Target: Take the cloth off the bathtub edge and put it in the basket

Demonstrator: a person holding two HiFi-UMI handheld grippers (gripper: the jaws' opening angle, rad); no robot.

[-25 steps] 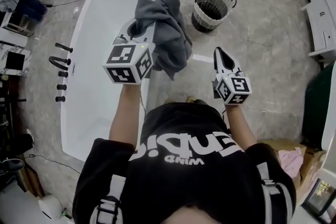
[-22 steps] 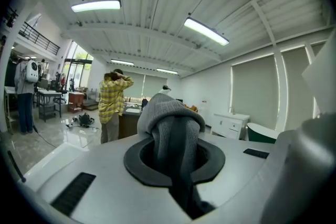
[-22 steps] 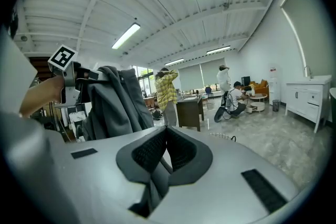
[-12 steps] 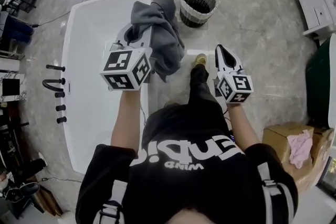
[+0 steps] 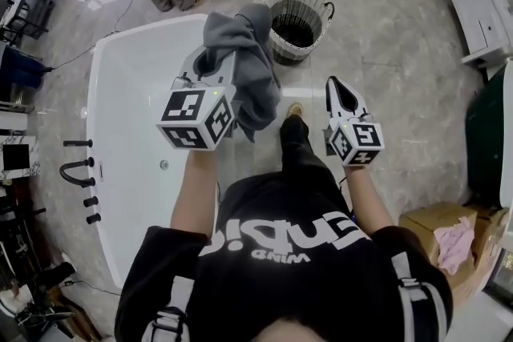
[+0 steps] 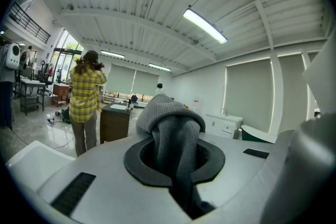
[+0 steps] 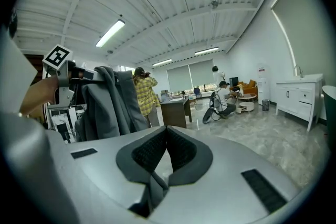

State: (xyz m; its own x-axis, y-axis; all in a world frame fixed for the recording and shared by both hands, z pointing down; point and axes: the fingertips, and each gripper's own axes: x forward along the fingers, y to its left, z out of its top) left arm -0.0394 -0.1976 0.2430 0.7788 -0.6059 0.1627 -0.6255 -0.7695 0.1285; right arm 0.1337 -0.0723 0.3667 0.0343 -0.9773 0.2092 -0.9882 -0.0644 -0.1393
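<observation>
- Clamped on grey cloth with left gripper, tips buried in folds; held above bathtub edge, short of basket.
- Pinched together, empty, at right gripper.
- Printed upside down on shirt, partly legible: "WIND".

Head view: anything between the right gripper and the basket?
Only bare floor lies between the right gripper and the basket, as the head view shows. The cloth hangs clear of that stretch.

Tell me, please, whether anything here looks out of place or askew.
Nothing stands out. The grey knitted cloth hangs clamped in the left tool above the white bathtub edge, and the round woven basket stands upright on the floor ahead.
</observation>
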